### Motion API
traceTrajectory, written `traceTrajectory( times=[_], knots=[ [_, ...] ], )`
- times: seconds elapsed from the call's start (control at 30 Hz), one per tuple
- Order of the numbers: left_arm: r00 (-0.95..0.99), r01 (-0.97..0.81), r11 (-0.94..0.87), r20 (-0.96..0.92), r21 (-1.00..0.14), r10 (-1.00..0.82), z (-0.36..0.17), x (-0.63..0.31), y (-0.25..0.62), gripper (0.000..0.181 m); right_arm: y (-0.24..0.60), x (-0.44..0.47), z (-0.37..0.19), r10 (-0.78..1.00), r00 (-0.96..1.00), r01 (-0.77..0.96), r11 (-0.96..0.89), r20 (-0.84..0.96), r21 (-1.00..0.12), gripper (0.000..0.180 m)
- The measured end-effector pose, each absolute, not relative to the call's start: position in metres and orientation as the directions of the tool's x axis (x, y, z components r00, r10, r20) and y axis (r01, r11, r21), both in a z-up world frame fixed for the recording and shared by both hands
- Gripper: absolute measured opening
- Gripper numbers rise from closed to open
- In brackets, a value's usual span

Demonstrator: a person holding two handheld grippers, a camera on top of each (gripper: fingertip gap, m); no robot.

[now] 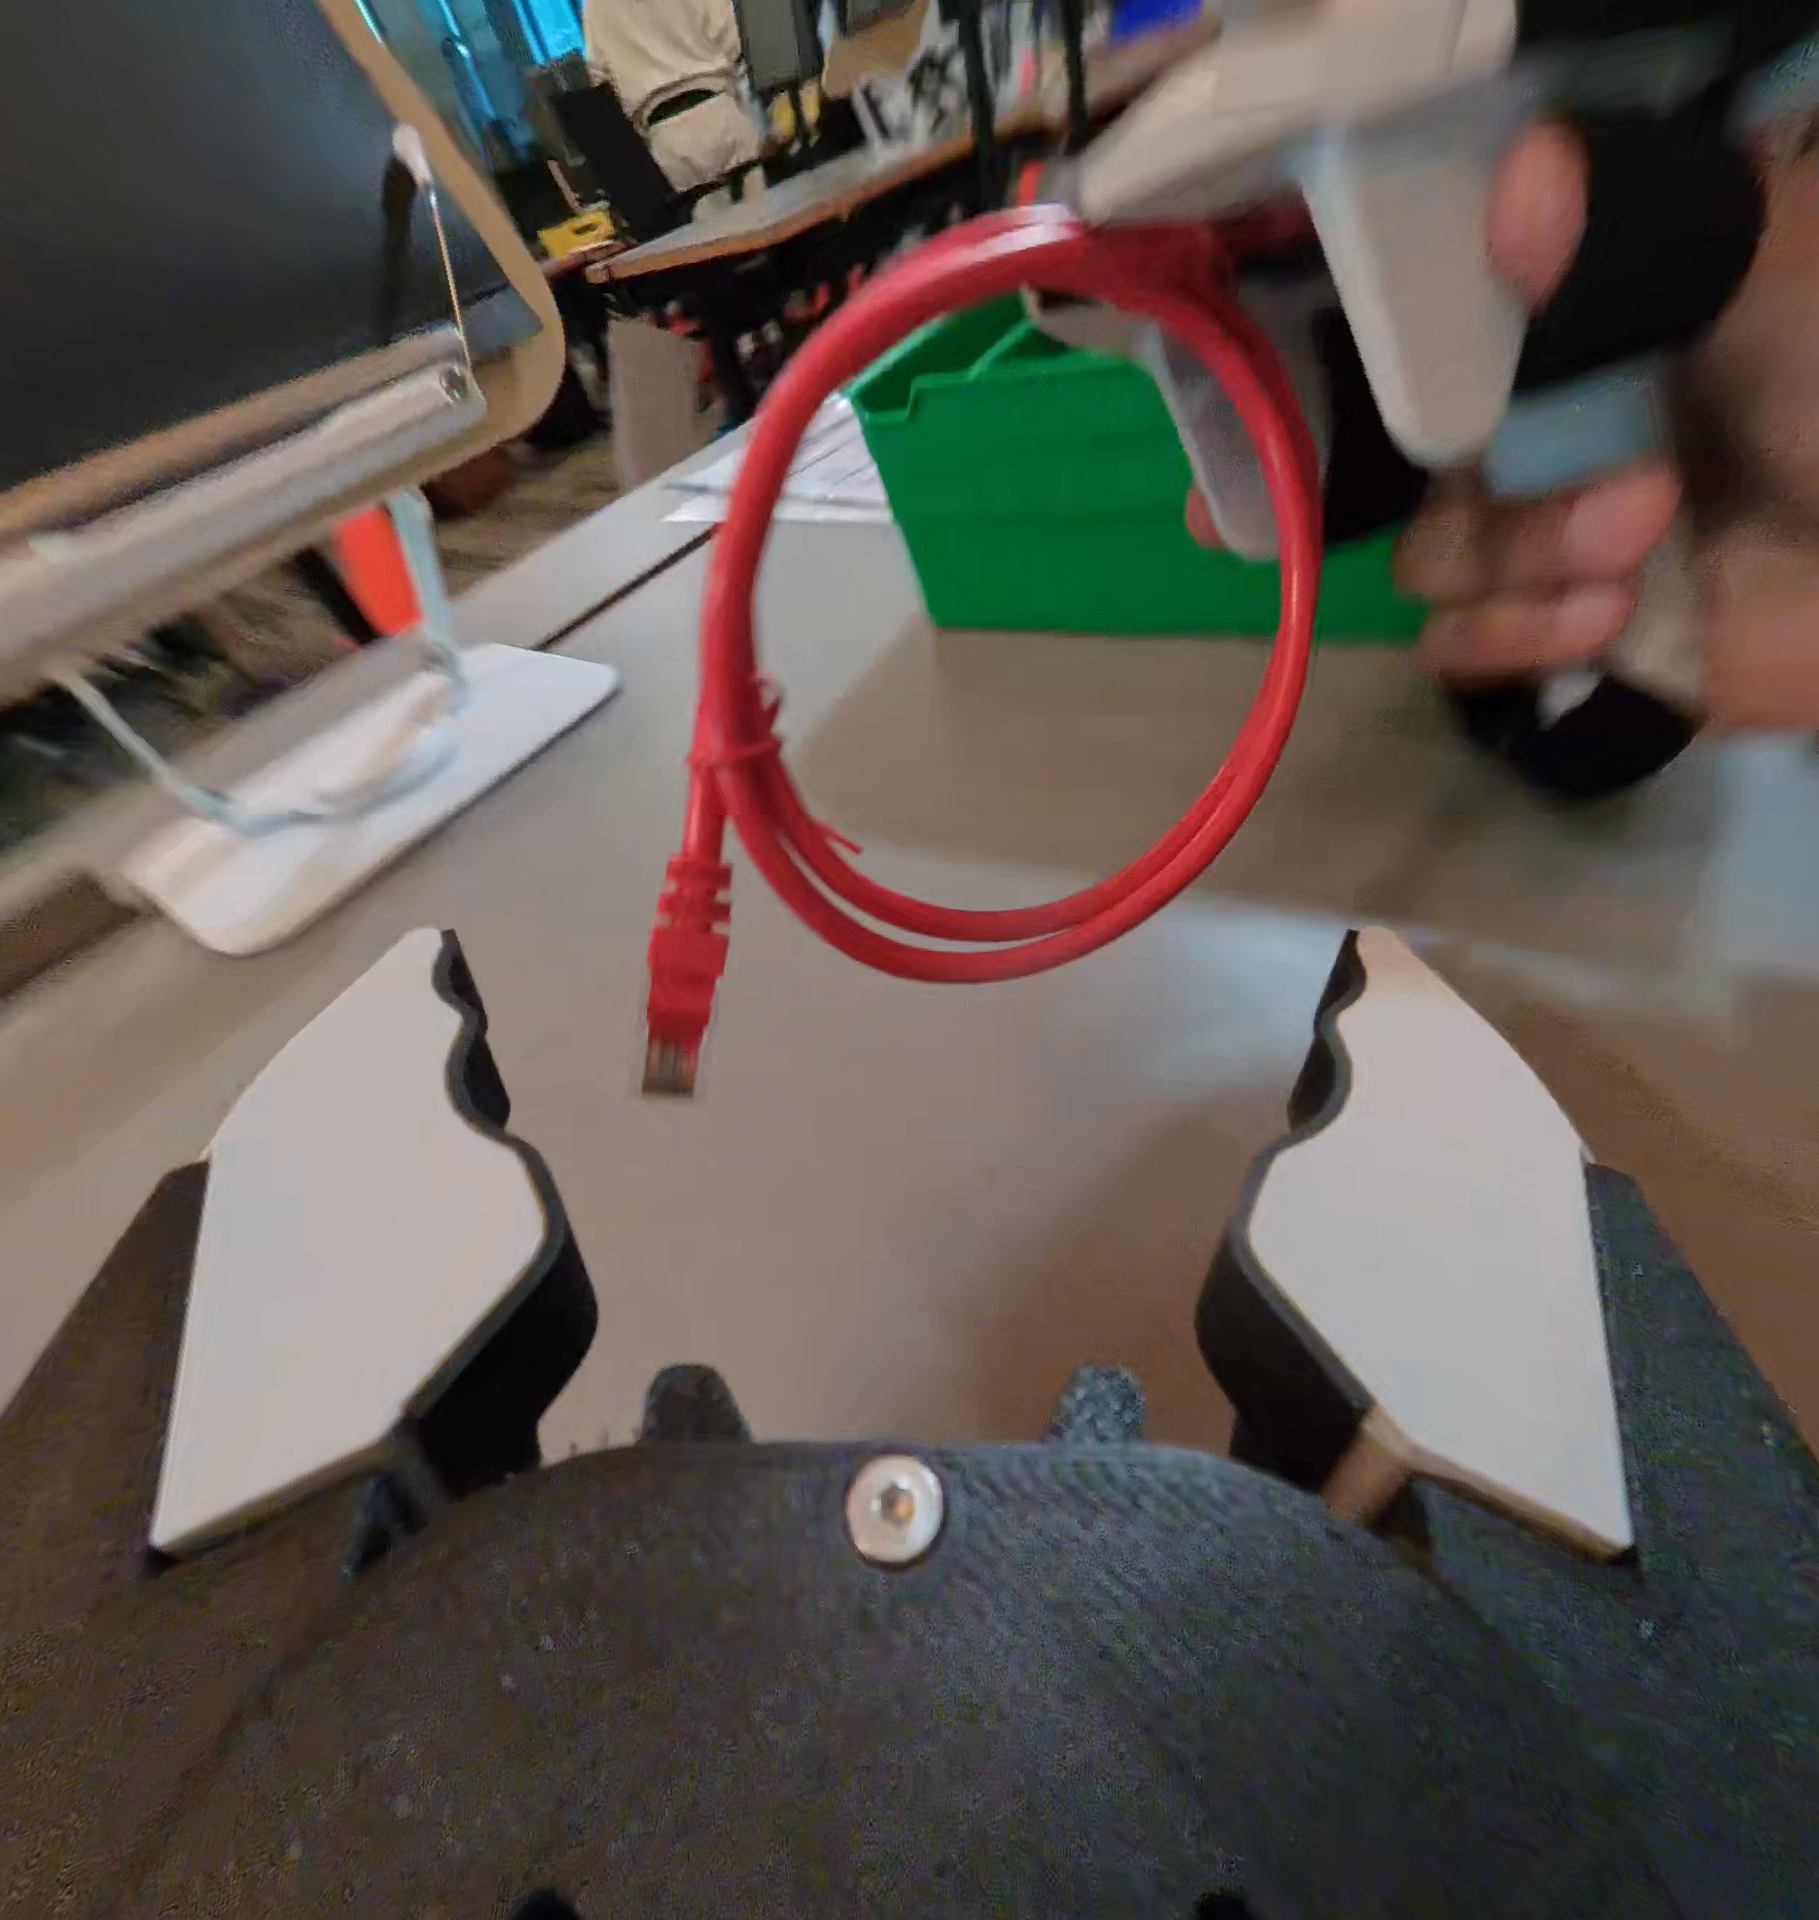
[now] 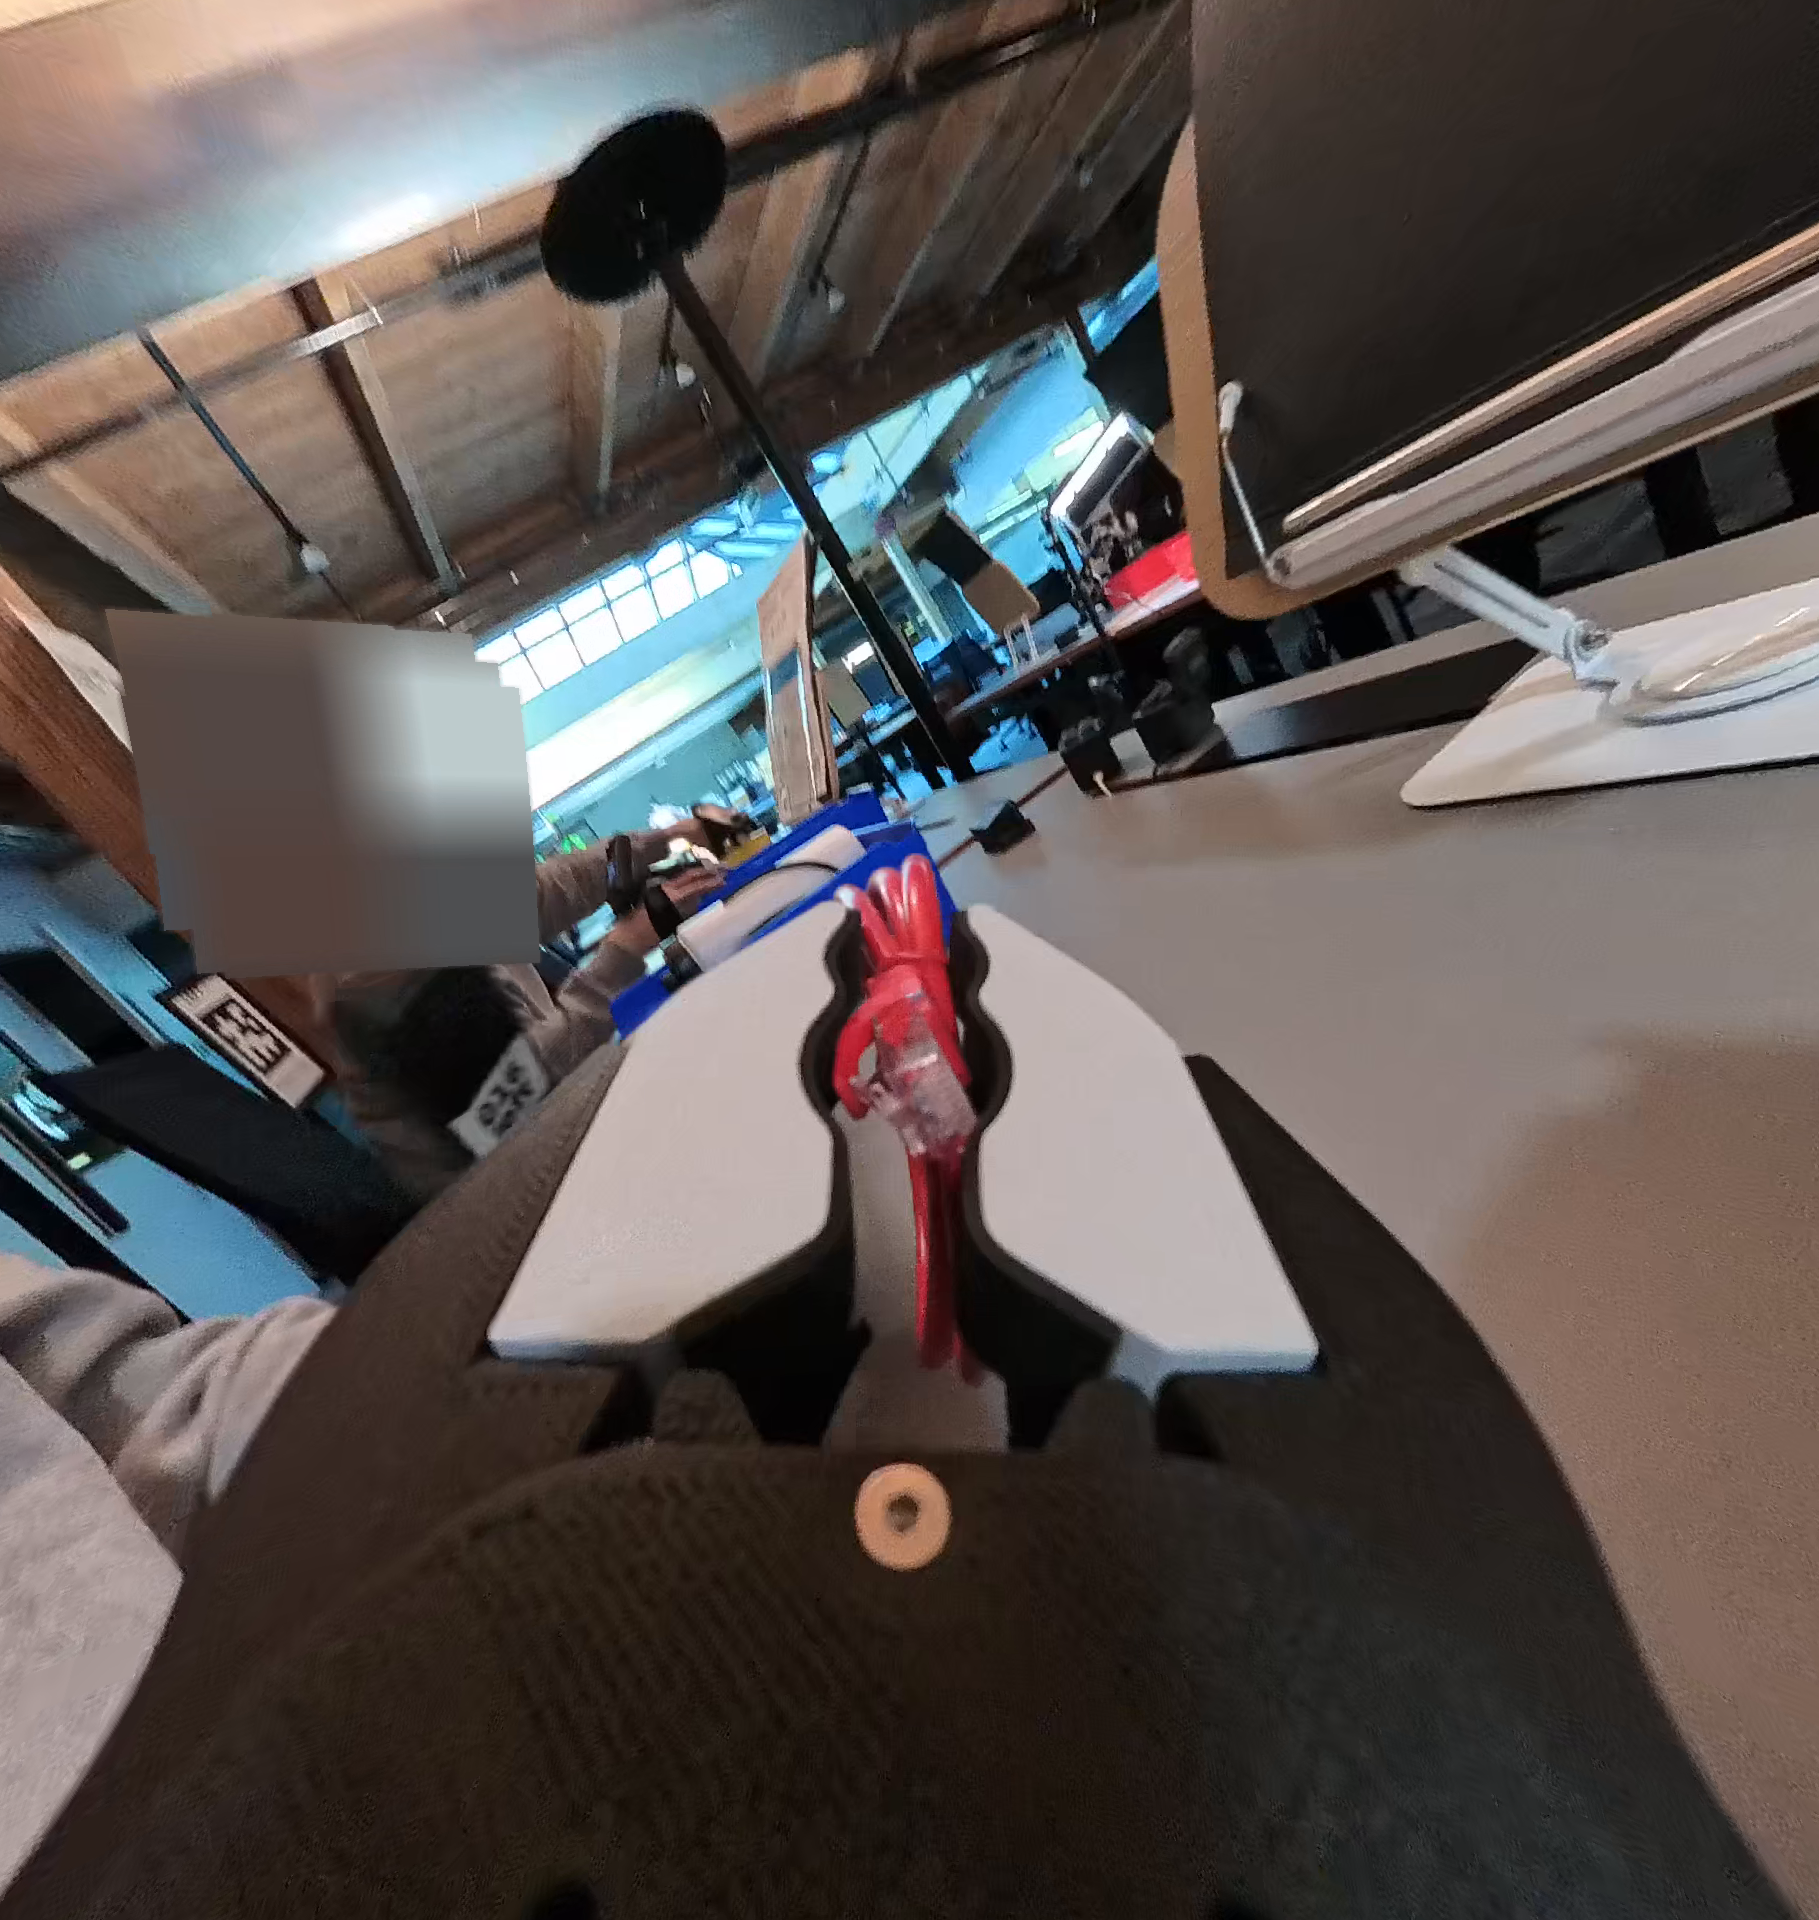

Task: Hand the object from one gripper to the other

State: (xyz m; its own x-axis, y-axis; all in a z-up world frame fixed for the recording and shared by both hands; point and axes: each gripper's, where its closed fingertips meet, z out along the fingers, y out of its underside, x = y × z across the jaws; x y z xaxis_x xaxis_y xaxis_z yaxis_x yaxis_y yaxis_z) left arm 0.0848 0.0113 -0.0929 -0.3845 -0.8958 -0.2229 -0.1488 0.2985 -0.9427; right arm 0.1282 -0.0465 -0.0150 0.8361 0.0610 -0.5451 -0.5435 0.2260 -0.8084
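A coiled red network cable [image 1: 998,603] hangs in the air above the grey table [image 1: 884,1195]. One plug end [image 1: 681,977] dangles down at the coil's left. My right gripper [image 1: 1071,260] holds the coil at its top, seen blurred at the upper right of the left wrist view with a hand [image 1: 1539,582] behind it. In the right wrist view the right gripper [image 2: 905,935] is shut on the red cable [image 2: 910,1049], with a clear plug between the jaws. My left gripper [image 1: 900,977] is open and empty, just below and before the hanging coil.
A green bin [image 1: 1071,499] stands on the table behind the coil. A monitor [image 1: 157,208] on a white stand [image 1: 365,769] is at the left; it also shows in the right wrist view [image 2: 1507,260]. A blue bin [image 2: 780,862] and people at other desks are farther off.
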Motion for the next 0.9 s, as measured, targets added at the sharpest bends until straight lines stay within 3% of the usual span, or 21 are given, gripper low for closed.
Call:
traceTrajectory(
  times=[0.13, 0.2, 0.3, 0.37, 0.53, 0.63, 0.83, 0.9],
  knots=[
    [-0.488, -0.214, -0.207, 0.288, -0.955, -0.824, -0.072, 0.082, 0.019, 0.137, -0.048, 0.123, -0.008, 0.128, 0.834, -0.551, 0.254, -0.537, -0.795, 0.017],
    [-0.552, -0.250, -0.409, 0.476, -0.878, -0.685, -0.060, 0.077, 0.024, 0.120, -0.045, 0.117, -0.006, 0.149, 0.841, -0.542, 0.242, -0.521, -0.805, 0.017],
    [-0.656, -0.300, -0.573, 0.602, -0.762, -0.456, -0.041, 0.066, 0.029, 0.087, -0.040, 0.106, -0.006, 0.179, 0.855, -0.516, 0.209, -0.486, -0.831, 0.017],
    [-0.705, -0.317, -0.587, 0.599, -0.745, -0.379, -0.034, 0.059, 0.029, 0.064, -0.038, 0.100, -0.005, 0.208, 0.853, -0.516, 0.196, -0.479, -0.834, 0.016],
    [-0.749, -0.331, -0.478, 0.535, -0.813, -0.391, -0.039, 0.052, 0.017, 0.041, -0.037, 0.098, -0.006, 0.248, 0.823, -0.558, 0.186, -0.510, -0.809, 0.017],
    [-0.765, -0.336, -0.452, 0.519, -0.826, -0.381, -0.040, 0.048, 0.012, 0.016, -0.038, 0.098, -0.005, 0.258, 0.816, -0.568, 0.188, -0.518, -0.801, 0.017],
    [-0.761, -0.329, -0.442, 0.512, -0.834, -0.399, -0.039, 0.049, 0.012, 0.015, -0.038, 0.102, -0.008, 0.253, 0.805, -0.586, 0.203, -0.536, -0.784, 0.018],
    [-0.747, -0.324, -0.473, 0.528, -0.820, -0.404, -0.037, 0.051, 0.017, 0.015, -0.037, 0.106, -0.009, 0.227, 0.812, -0.580, 0.220, -0.537, -0.784, 0.029]
  ],
)
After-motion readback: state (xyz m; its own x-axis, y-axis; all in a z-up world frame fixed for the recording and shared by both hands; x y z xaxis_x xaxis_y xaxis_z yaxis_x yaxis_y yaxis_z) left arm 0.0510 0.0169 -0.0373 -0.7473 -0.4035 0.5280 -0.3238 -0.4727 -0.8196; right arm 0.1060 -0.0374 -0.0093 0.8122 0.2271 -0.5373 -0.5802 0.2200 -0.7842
